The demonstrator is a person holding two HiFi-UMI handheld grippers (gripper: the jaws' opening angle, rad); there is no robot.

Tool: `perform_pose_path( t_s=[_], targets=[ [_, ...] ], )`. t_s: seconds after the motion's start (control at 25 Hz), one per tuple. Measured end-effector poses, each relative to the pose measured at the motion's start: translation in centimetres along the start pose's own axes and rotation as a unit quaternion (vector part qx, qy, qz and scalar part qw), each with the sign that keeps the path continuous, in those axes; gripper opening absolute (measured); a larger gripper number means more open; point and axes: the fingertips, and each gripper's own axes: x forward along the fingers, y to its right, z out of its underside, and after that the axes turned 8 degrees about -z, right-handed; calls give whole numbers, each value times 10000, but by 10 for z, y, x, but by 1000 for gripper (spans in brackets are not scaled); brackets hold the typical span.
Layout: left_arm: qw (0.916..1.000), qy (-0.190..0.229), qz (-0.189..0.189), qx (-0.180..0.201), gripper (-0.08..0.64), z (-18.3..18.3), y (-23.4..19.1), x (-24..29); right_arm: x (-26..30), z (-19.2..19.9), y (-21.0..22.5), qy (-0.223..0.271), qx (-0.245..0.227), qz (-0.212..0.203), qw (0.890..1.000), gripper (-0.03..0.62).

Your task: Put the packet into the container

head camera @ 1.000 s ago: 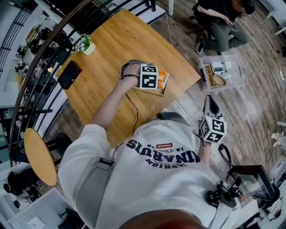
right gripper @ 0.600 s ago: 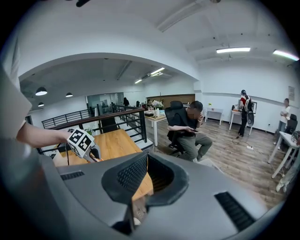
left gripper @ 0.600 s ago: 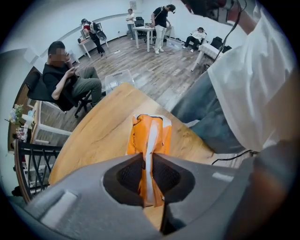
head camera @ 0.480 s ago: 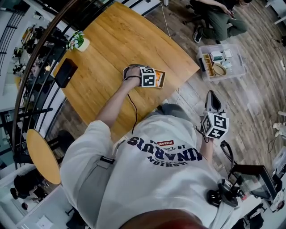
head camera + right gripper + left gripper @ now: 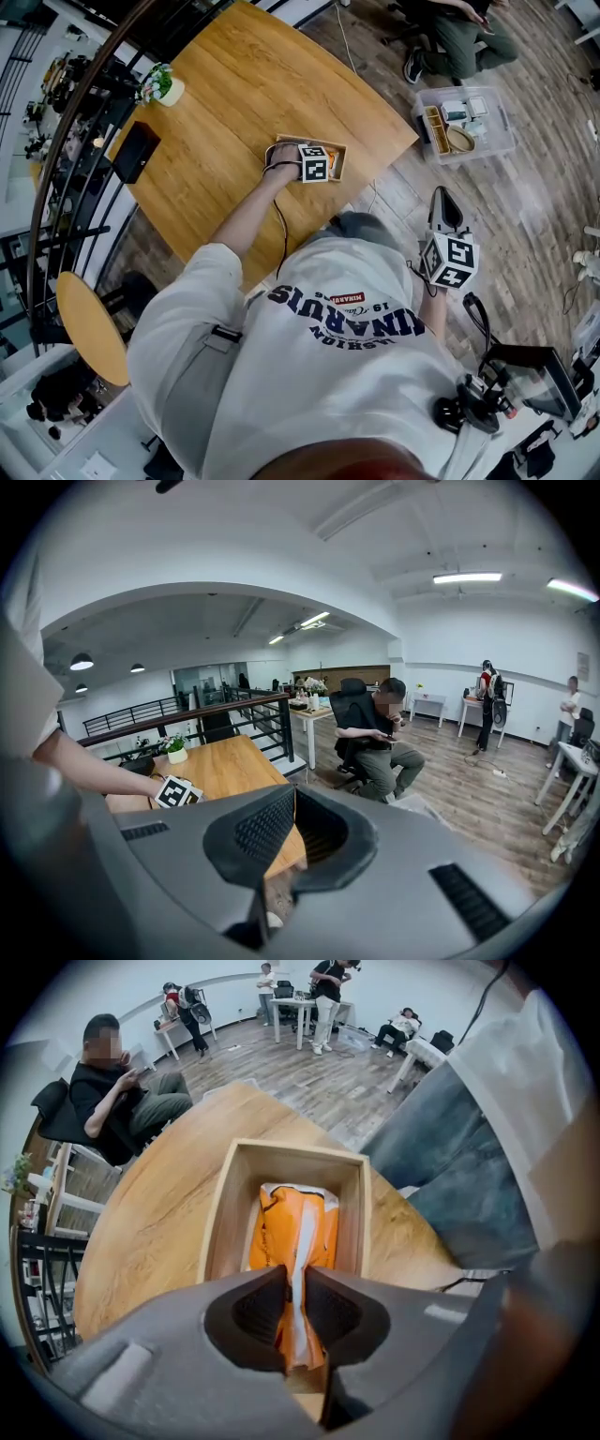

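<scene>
The job was nearly finished, as far as I could judge. My left hand-held gripper point(image 5: 297, 1279) pointed straight down into the open wooden box point(image 5: 220, 1213) on the worktop point(image 5: 150, 1232), its jaws clamped on the near end of the orange packet point(image 5: 281, 1232). The rest of the packet lay lengthwise inside the box, between its side walls, with the far end close to the far wall. I could not tell whether the packet rested fully on the bottom or hung a little from my grip. What was left, I judged, was to let the jaws part so the packet settled, and then to lift the gripper clear without dragging the packet back up. The box held nothing but the packet, as far as I could see, though my gripper hid its near end. My right hand-held gripper point(image 5: 291, 803) hung out beside me, off the edge of the worktop, jaws together with nothing between them, and took no part. On the floor past the worktop sat a clear plastic bin point(image 5: 478, 173) holding small boxes and a round thing that I could not identify.
</scene>
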Motion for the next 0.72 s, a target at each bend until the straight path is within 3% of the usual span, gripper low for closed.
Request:
perform_pose_path(
  t_s=[0.72],
  targets=[
    [9990,26,15,-445,52,3,2,24,4,3,-2,-69,-91,-73,9999,11]
  ],
)
